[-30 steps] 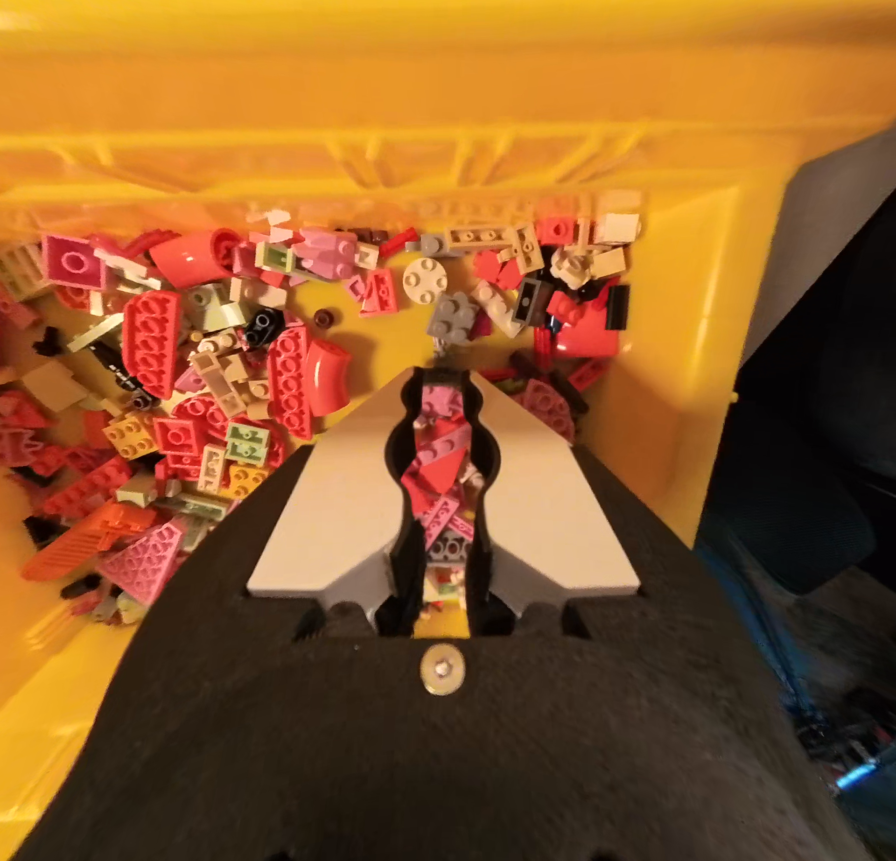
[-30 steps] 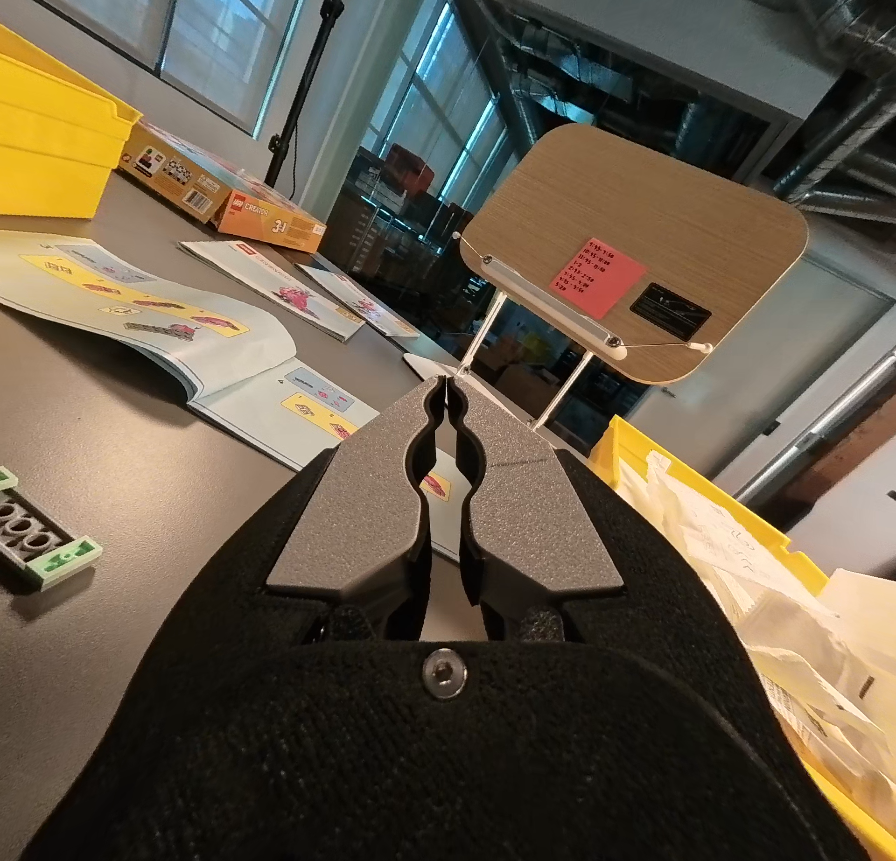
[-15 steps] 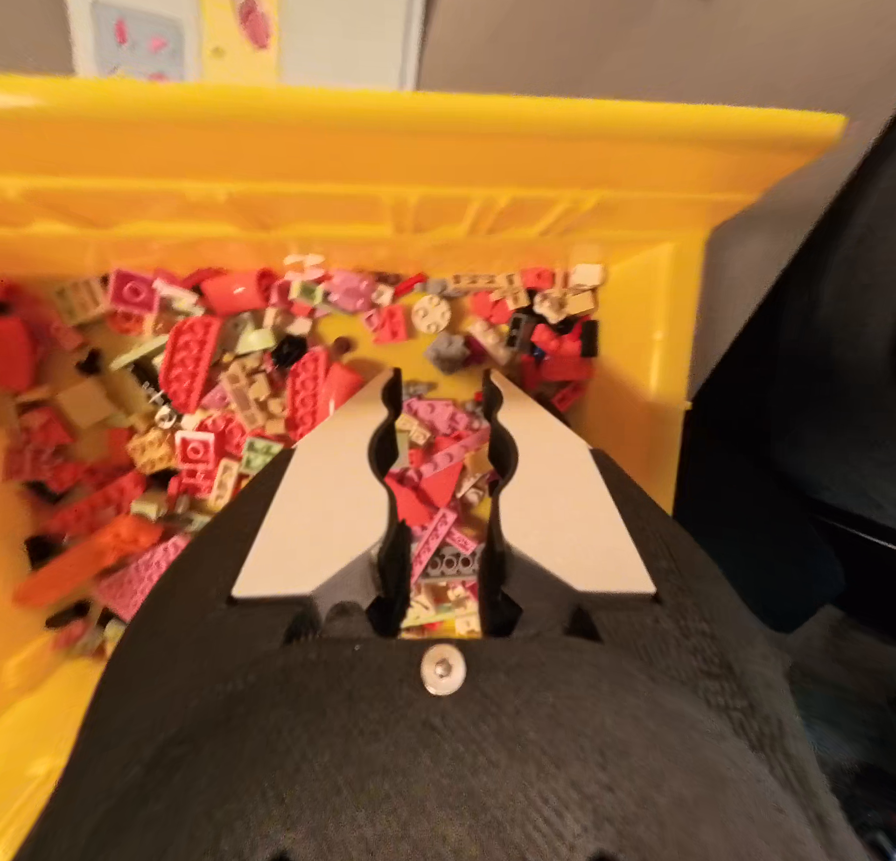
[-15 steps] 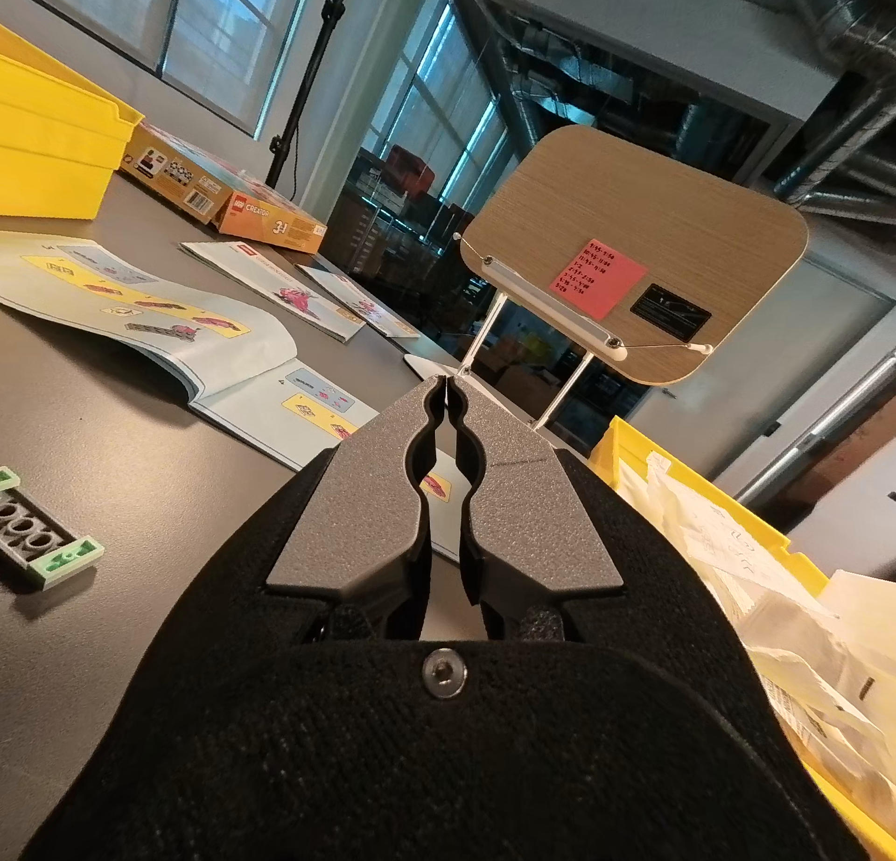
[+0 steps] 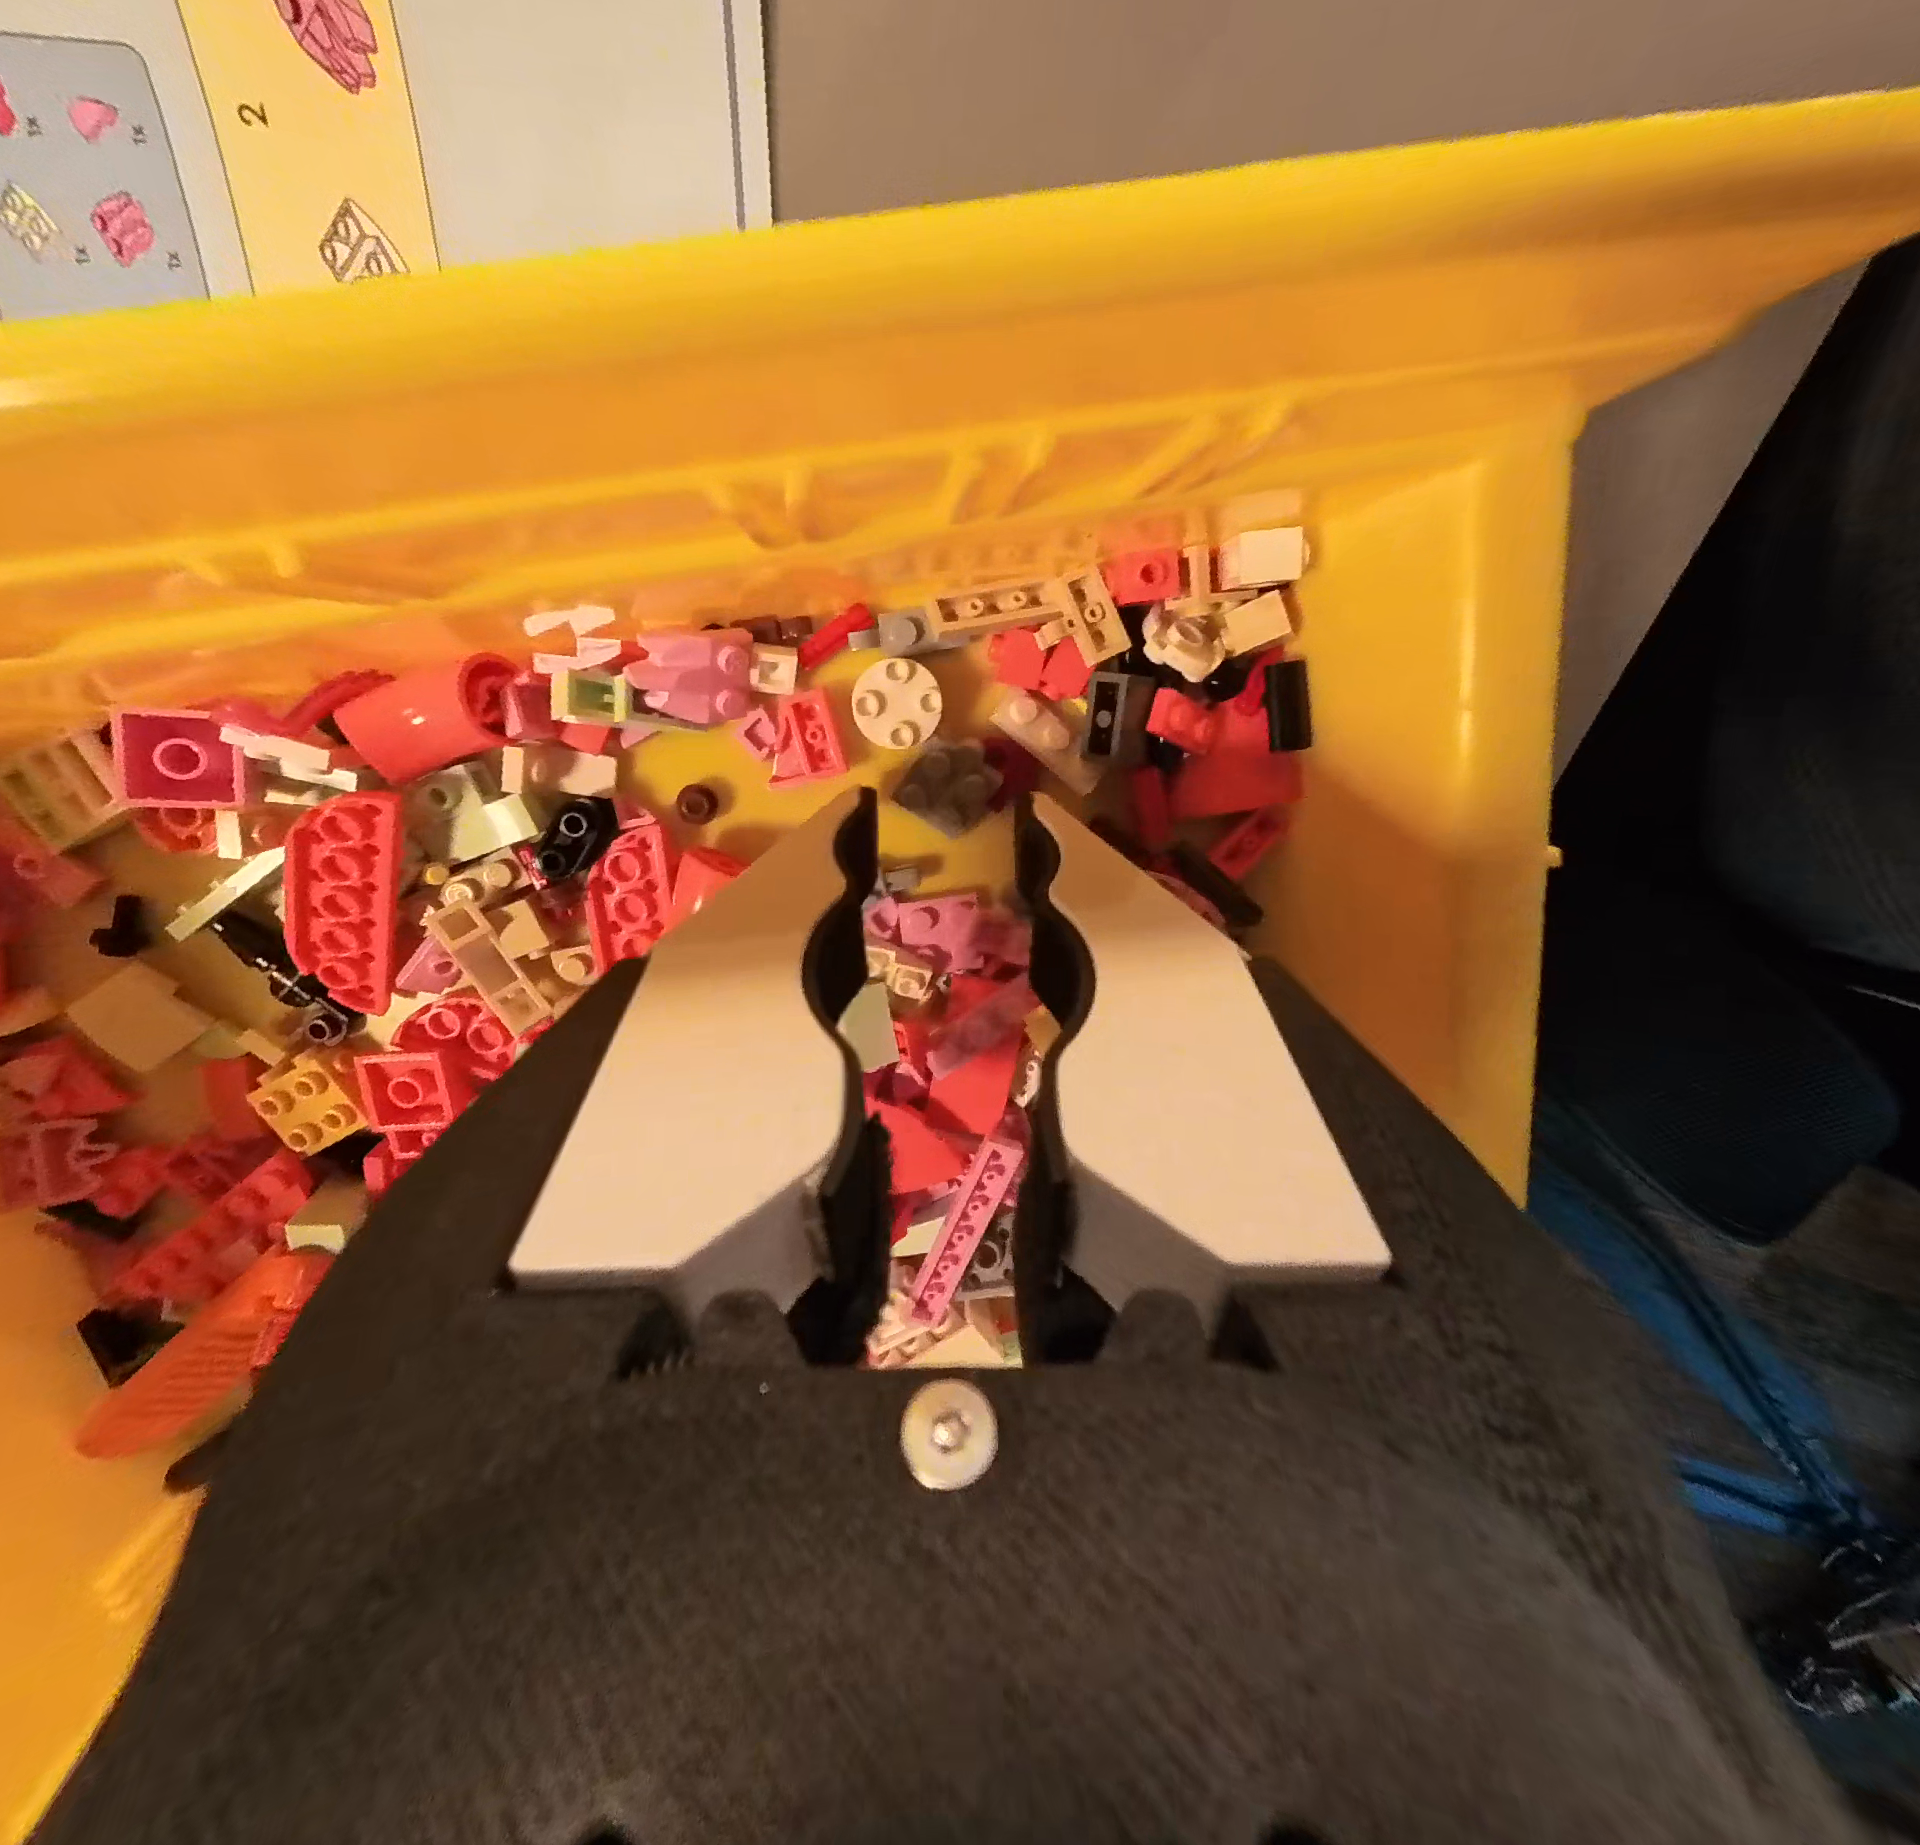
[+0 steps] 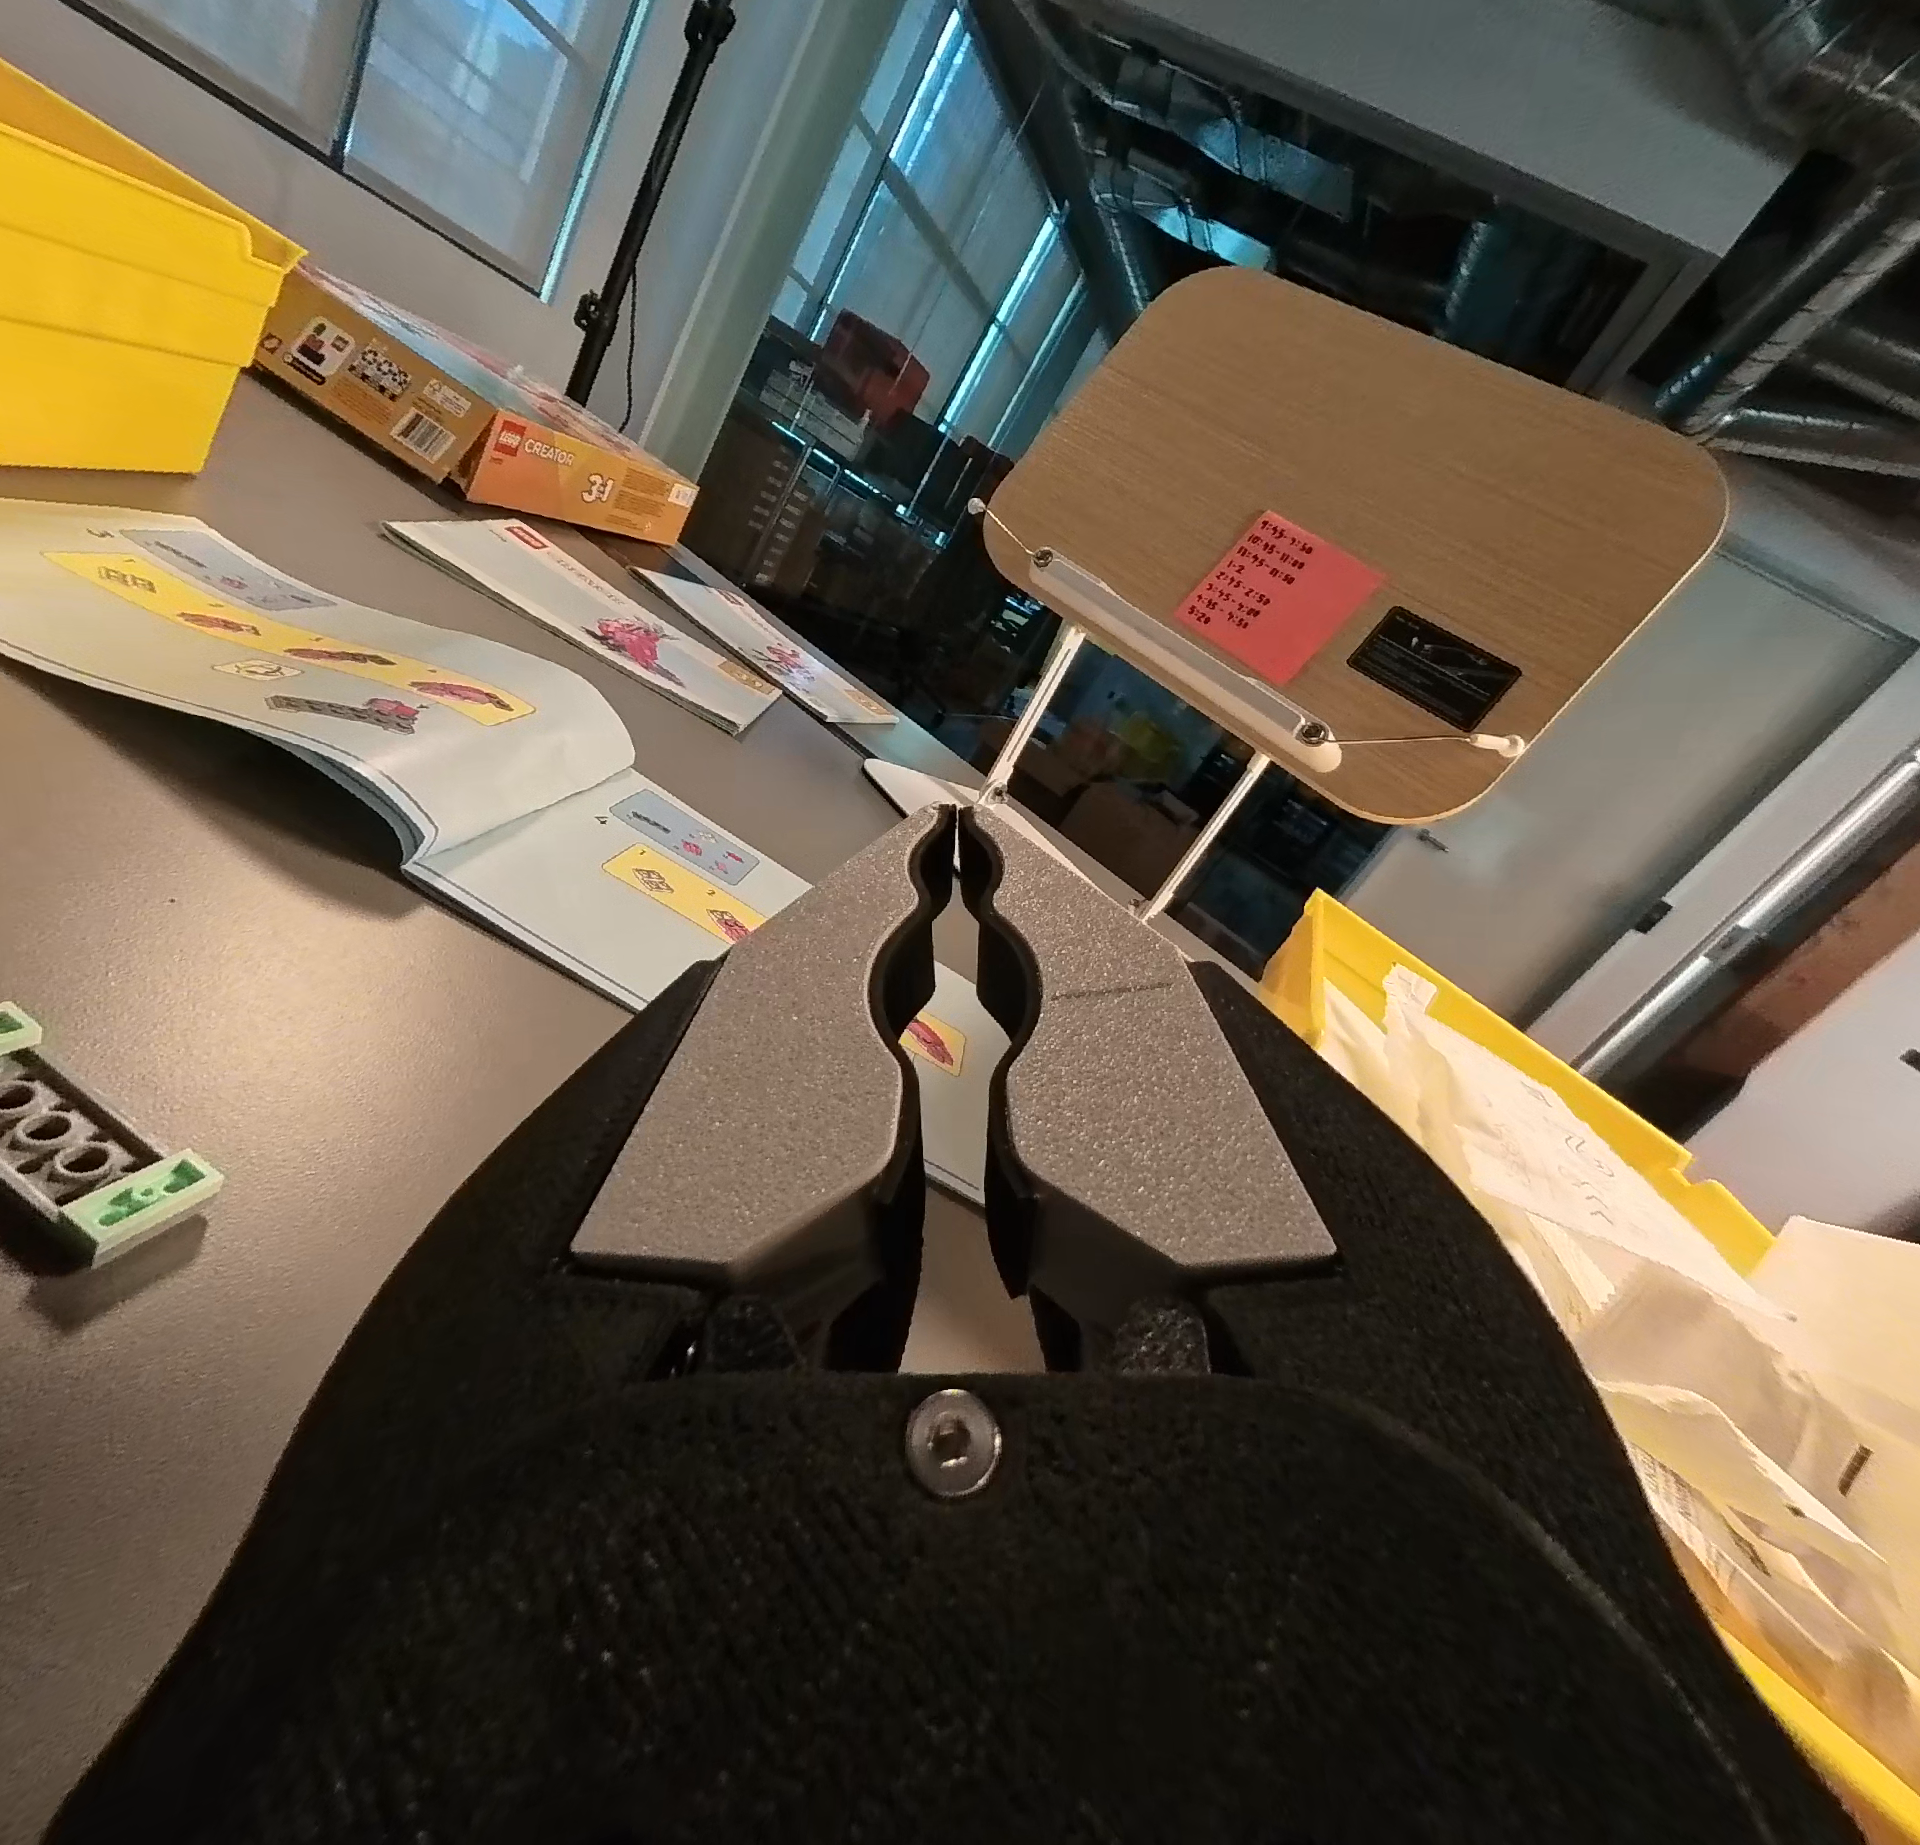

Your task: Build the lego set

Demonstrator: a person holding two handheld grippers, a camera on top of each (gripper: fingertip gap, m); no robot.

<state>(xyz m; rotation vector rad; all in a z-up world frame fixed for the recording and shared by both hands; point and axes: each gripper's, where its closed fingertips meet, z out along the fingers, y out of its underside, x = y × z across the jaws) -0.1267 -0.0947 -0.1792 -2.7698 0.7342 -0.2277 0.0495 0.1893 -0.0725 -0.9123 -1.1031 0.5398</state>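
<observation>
In the left wrist view my left gripper point(image 5: 945, 819) hangs open over the right end of a yellow bin point(image 5: 727, 393) filled with loose bricks, mostly red, pink and tan. Nothing is between its pale fingers point(image 5: 748, 964). A small grey square plate point(image 5: 951, 782) lies on the bin floor just beyond the fingertips, with a round cream plate point(image 5: 897, 702) behind it. Pink and red bricks point(image 5: 940, 1047) show in the gap below the jaws. In the right wrist view my right gripper point(image 6: 956, 814) is shut on nothing, above a dark table point(image 6: 312, 964).
An open instruction booklet point(image 6: 343, 694) lies on the table, its page also visible behind the bin point(image 5: 364, 81). A grey plate with green ends point(image 6: 83, 1172) lies at the left. Two more booklets point(image 6: 623, 632), an orange box point(image 6: 468, 434), stacked yellow bins point(image 6: 104, 341), a wooden stand point(image 6: 1351, 548) and a yellow bin of paper bags point(image 6: 1558, 1224) surround it. There is about 35 centimetres between the tips of the two grippers.
My left gripper's jaws have opened wider than a second ago, and it has pulled back and up from the bricks, so the bin's far rim and the booklet now show. The right gripper has not moved.
</observation>
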